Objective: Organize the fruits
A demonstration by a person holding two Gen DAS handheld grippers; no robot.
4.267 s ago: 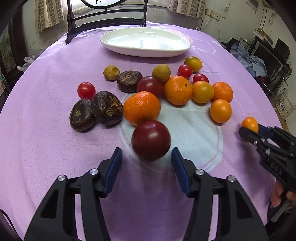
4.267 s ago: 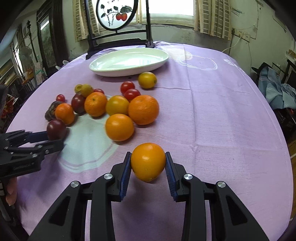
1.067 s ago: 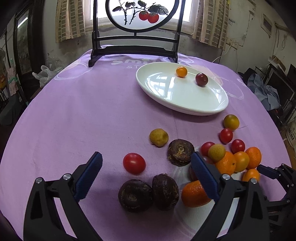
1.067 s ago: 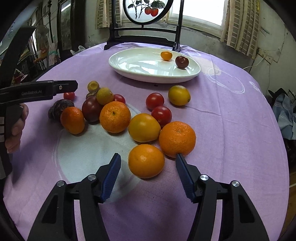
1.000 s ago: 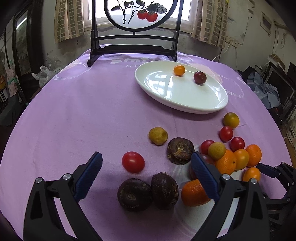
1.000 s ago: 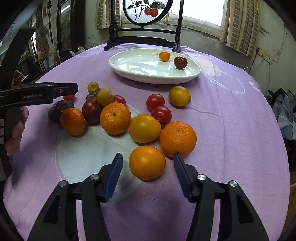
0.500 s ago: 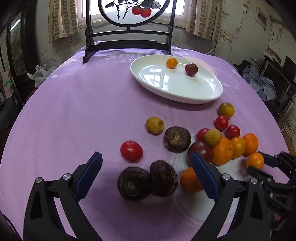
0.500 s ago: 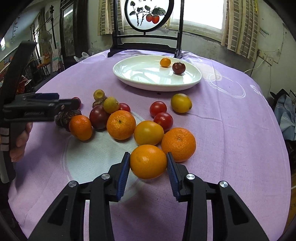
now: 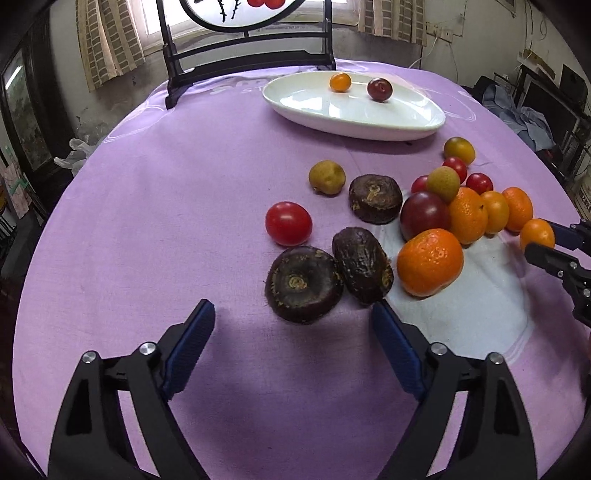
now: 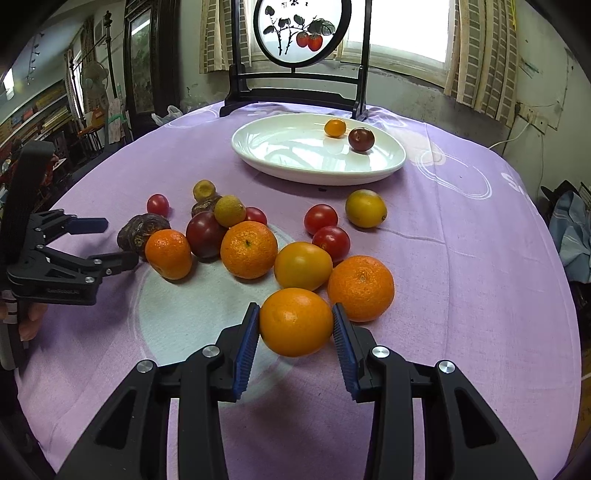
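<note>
place: lived-in home, dining room
table: round, purple cloth
decor: painted round screen on dark stand
windows: brick-pattern curtains
edges: cluttered shelves, heaped clothes

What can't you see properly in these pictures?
- Right wrist view: the dark wrinkled fruits are half hidden behind the small orange and the left gripper.
- Left wrist view: the right gripper is cut off by the picture's edge.
- Both views: the underside of the white plate is hidden.
</note>
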